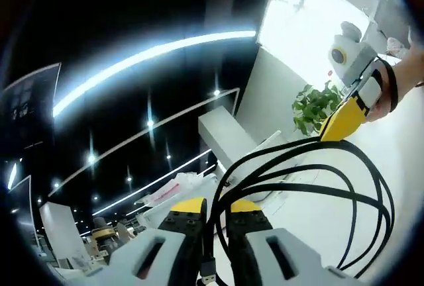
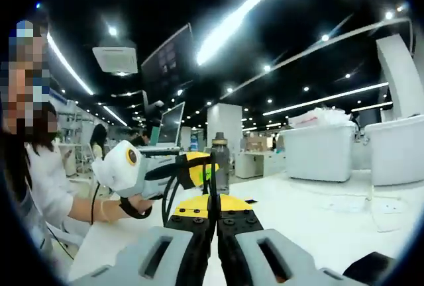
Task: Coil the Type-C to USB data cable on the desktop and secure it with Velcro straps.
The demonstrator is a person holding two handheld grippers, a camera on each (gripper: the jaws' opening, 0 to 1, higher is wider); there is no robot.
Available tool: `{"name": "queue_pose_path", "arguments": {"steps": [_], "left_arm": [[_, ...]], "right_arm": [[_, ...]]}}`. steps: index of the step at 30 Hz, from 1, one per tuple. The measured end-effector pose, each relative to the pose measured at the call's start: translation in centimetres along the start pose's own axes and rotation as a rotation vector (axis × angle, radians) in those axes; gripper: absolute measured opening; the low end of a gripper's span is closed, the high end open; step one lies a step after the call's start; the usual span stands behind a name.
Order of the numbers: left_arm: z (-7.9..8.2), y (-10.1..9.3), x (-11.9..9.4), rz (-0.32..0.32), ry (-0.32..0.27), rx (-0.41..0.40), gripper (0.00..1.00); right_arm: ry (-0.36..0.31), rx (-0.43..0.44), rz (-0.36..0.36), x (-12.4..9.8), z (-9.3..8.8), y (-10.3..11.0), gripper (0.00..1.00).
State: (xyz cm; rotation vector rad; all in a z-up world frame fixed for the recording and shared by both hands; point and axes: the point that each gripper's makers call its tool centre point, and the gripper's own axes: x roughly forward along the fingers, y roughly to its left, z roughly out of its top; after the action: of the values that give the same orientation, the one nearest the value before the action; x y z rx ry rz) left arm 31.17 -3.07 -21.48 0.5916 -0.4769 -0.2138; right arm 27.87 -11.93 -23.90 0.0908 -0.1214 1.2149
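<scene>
A: Item one, status of the task?

B: Coiling, in my judgement. The thin black data cable hangs in several loose loops, lifted between the two tools. No Velcro strap can be made out on it.

A: Left hand-held gripper?

B: Yellow-tipped grey jaws closed on the cable, strands running up between them. A small metal plug end dangles just below the tips. The loops fan out ahead and to the right of the jaws.

A: Right hand-held gripper?

B: Jaws together, pinching a single black strand that rises straight ahead of the tips. In the left gripper view the same tool sits at the far end of the loops, a person's hand behind it.

A: Surface?

B: White table, below and beyond both tools; the cable is held clear of most of it.

A: Next move?

B: Likely gathering the loops tighter into one bundle and keeping one clamp firm, so a strap can be wrapped round.

A: Brands, labels, writing?

B: None legible; a distant dark monitor is too small to read.
</scene>
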Motion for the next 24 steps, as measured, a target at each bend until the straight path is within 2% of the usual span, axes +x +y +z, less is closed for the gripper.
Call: {"name": "queue_pose_path", "arguments": {"steps": [5, 7, 8, 11, 13, 14, 17, 20, 22, 24], "left_arm": [[0.6, -0.3, 0.1, -0.011, -0.020, 0.028, 0.11], [0.1, -0.6, 0.2, -0.040, 0.023, 0.091, 0.08], [-0.2, -0.7, 0.2, -0.046, 0.048, 0.076, 0.07], [-0.4, -0.5, 0.5, -0.047, 0.063, 0.055, 0.07], [-0.5, -0.2, 0.7, -0.040, 0.086, 0.059, 0.07], [-0.6, -0.2, 0.8, -0.042, 0.102, 0.068, 0.07], [-0.8, -0.1, 0.9, -0.033, 0.141, 0.093, 0.07], [-0.8, -0.3, 1.1, -0.029, 0.172, 0.113, 0.07], [-0.7, -0.6, 1.0, -0.029, 0.180, 0.120, 0.07], [-0.5, -1.0, 1.1, -0.030, 0.184, 0.135, 0.07]], "right_arm": [[0.019, 0.055, 0.065, 0.2, -0.5, 1.0, 0.02], [0.030, 0.063, 0.079, 0.3, -0.9, 1.1, 0.02], [0.024, 0.045, 0.026, 0.3, -0.9, 0.3, 0.03], [-0.004, -0.006, -0.085, -0.2, 0.4, -1.3, 0.06], [-0.022, 0.007, -0.093, -0.3, 1.4, -1.1, 0.17], [-0.019, 0.007, -0.091, -0.3, 1.8, -0.7, 0.28], [-0.036, -0.014, -0.089, 0.4, 2.9, 1.3, 0.40], [0.025, -0.103, -0.118, 1.8, 2.0, 2.4, 0.52], [0.062, -0.166, -0.171, 2.5, 1.2, 1.9, 0.55], [0.102, -0.208, -0.192, 3.1, 0.3, 1.5, 0.54]]}}
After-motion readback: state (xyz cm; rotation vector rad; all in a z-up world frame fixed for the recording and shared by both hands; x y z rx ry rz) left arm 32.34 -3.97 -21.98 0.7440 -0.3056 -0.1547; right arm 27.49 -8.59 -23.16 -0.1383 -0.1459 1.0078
